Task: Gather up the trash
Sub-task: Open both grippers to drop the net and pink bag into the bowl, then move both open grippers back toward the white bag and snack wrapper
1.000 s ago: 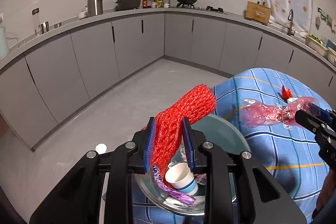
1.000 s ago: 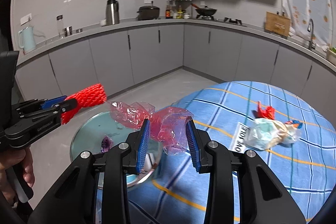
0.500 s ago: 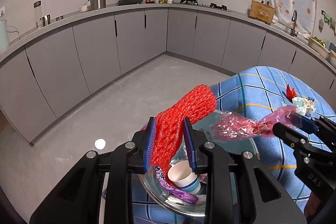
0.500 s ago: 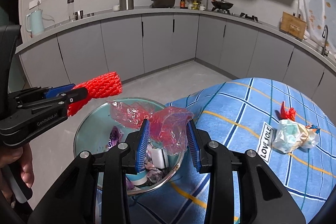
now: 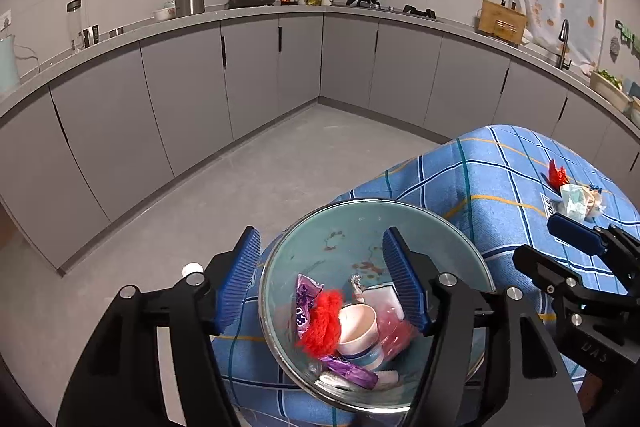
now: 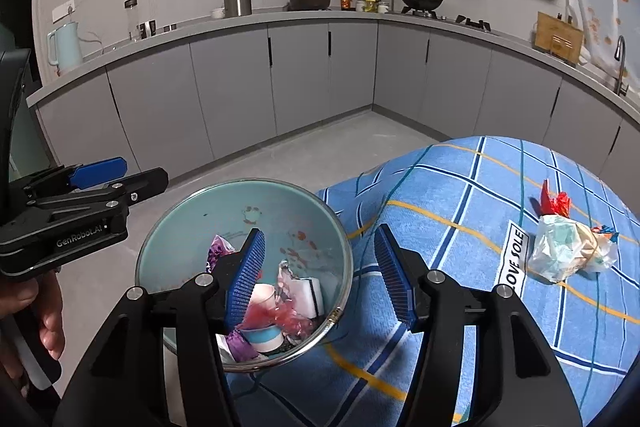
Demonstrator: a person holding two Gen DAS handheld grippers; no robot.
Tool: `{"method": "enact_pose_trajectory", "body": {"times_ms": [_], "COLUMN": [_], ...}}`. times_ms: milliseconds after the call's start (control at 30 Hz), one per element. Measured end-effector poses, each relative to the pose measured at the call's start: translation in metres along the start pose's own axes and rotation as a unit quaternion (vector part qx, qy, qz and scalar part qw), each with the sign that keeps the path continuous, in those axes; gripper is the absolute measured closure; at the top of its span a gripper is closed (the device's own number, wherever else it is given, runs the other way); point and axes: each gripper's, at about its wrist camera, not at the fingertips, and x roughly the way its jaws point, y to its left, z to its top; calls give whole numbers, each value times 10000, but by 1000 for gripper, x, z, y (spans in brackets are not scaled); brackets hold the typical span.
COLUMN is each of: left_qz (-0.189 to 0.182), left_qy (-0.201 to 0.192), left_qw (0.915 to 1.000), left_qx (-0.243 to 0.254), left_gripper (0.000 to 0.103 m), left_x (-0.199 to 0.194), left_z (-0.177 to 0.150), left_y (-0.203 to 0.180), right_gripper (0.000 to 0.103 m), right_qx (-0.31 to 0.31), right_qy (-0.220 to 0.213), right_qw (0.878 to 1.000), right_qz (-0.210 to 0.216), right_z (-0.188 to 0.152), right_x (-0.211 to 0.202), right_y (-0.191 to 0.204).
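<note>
The body of the left gripper (image 6: 116, 173) reads "GenRobot.AI"; a white tag (image 6: 516, 258) on the blue checked tablecloth (image 6: 460, 187) reads "LOVE SOLE", its long axis running up and away. The glass bowl (image 5: 476, 259) sits at the table's edge and holds a red foam net (image 5: 322, 323), a paper cup (image 5: 358, 327) tilted on its side, pink cellophane (image 6: 290, 315), purple wrappers and a white sponge (image 6: 306, 291). Both the left gripper and the right gripper (image 6: 320, 275) hang over the bowl, jaws opening, nothing between them. A knotted clear bag of rubbish (image 6: 568, 253) lies well apart on the cloth.
</note>
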Motion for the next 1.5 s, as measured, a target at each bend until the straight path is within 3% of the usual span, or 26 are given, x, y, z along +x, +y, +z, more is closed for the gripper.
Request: {"method": "enact_pose_trajectory", "body": {"times_ms": [833,1500], "left_qz": [-38,-458], "left_qy": [-63,-125], "left_qw": [9997,9963], "left_qx": [223,710], "left_gripper": [18,14], "left_x": [-7,-9], "left_z": [-4,2], "left_y": [-23,-88], "right_gripper": [39,37], "right_qx": [242,798], "right_qy": [-169,-283], "right_qw": [9994,9930], "right_qz": [-196,-819], "right_z": [-7,-29], "right_x": [-26,-60], "right_y": [-22,-91]}}
